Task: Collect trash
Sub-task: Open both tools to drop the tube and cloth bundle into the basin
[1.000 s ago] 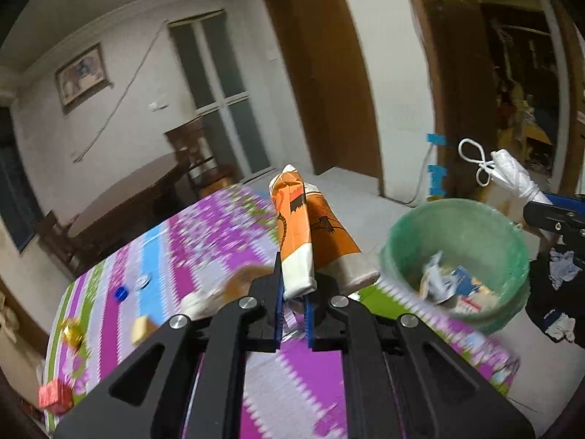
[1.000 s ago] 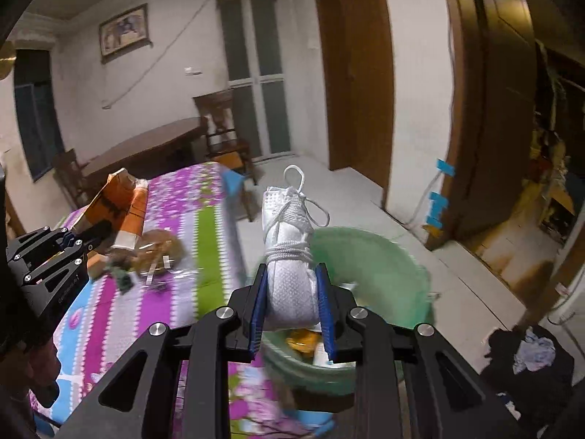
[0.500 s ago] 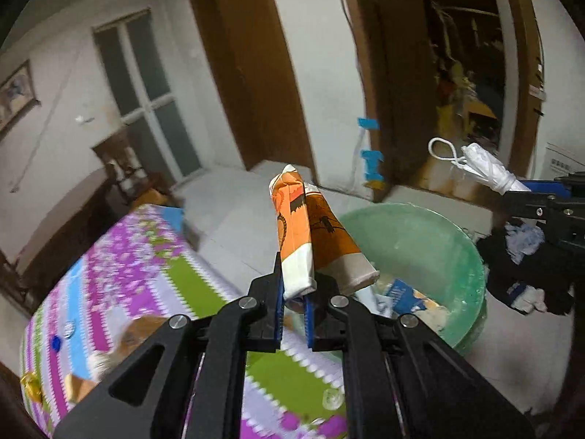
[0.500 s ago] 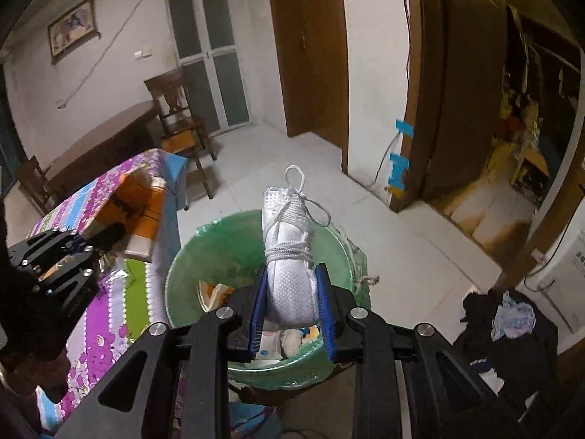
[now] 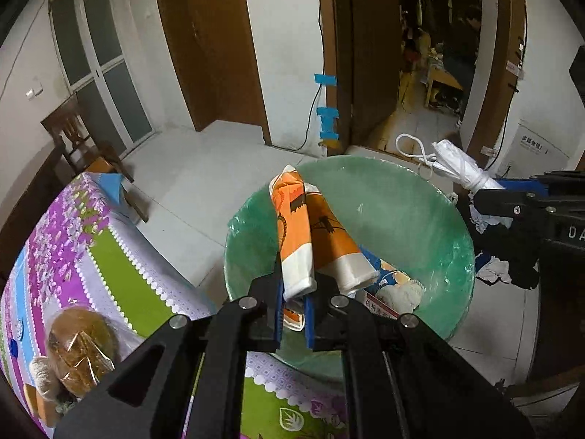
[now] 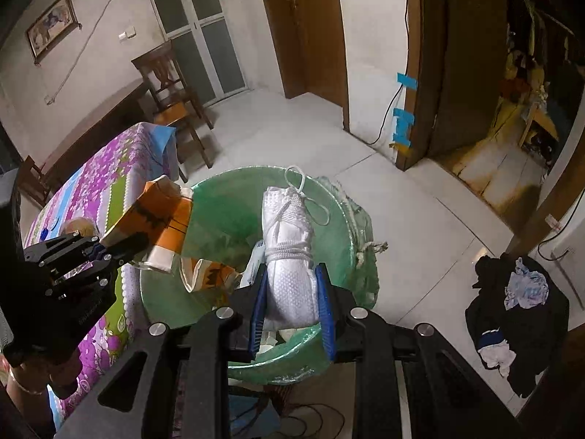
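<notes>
Left gripper (image 5: 293, 301) is clamped tight on an orange wrapper (image 5: 310, 234), held right over the green bin (image 5: 420, 212). Right gripper (image 6: 291, 305) is pinching a white bundle (image 6: 289, 256) over that same bin, trash already inside. Tablecloth (image 5: 73, 256) left, dark clothes (image 6: 519, 314) far right.

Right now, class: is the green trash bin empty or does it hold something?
Not empty: the green bin holds wrappers and packaging at its bottom.

Both tongs (image 5: 294, 305) (image 6: 291, 300) clamped, angled downward
</notes>
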### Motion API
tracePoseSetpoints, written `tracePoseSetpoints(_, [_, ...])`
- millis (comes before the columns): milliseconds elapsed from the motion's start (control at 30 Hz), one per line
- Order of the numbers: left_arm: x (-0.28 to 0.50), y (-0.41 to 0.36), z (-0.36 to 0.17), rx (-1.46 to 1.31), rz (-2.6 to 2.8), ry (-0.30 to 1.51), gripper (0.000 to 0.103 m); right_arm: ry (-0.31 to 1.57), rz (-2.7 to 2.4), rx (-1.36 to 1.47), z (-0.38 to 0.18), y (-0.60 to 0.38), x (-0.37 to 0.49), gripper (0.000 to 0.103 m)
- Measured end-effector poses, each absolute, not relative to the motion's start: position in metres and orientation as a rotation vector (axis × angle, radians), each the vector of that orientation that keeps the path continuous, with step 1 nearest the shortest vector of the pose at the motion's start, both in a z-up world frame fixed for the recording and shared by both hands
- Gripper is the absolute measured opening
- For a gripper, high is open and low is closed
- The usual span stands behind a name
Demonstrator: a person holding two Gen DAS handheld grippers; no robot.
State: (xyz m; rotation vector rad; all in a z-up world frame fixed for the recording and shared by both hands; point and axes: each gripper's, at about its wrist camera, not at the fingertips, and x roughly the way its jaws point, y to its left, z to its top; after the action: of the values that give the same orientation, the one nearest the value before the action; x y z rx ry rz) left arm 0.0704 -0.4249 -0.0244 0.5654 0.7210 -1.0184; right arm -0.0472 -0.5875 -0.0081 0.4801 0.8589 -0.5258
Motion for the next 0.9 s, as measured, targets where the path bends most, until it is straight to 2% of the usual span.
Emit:
tracePoseSetpoints(267, [0.073, -0.427, -0.021, 0.549, -1.050, 0.745, 0.007, 0.872, -0.503, 0.463, -0.012, -0.585, -0.031, 0.027])
tracePoseSetpoints(333, [0.074, -0.428, -0.022, 0.550, -1.053, 0.745, 0.010, 0.872, -0.508, 0.446, -0.012, -0.584, -0.027, 0.033])
tracePoseSetpoints(367, [0.076, -0.428, -0.023, 0.554, -1.045, 0.750, 0.011, 0.874, -0.522, 0.433, -0.013, -0.584, -0.026, 0.043])
tracePoseSetpoints(433, [0.083, -0.425, -0.026, 0.563, -1.010, 0.770, 0.030, 0.868, -0.536, 0.422, -0.015, -0.586, -0.027, 0.046])
tracePoseSetpoints(467, [0.085, -0.423, -0.027, 0.559, -0.993, 0.765, 0.047, 0.866, -0.535, 0.425, -0.016, -0.586, -0.028, 0.046])
tracePoseSetpoints(500, [0.085, -0.418, -0.027, 0.552, -0.978, 0.745, 0.050, 0.863, -0.537, 0.426, -0.016, -0.586, -0.029, 0.046])
tracePoseSetpoints(833, [0.076, -0.372, -0.012, 0.504, -0.932, 0.689, 0.050, 0.821, -0.507, 0.399, -0.010, -0.560, -0.033, 0.046])
tracePoseSetpoints(900, [0.076, -0.356, -0.007, 0.492, -0.914, 0.674, 0.058, 0.808, -0.480, 0.380, -0.006, -0.546, -0.029, 0.046])
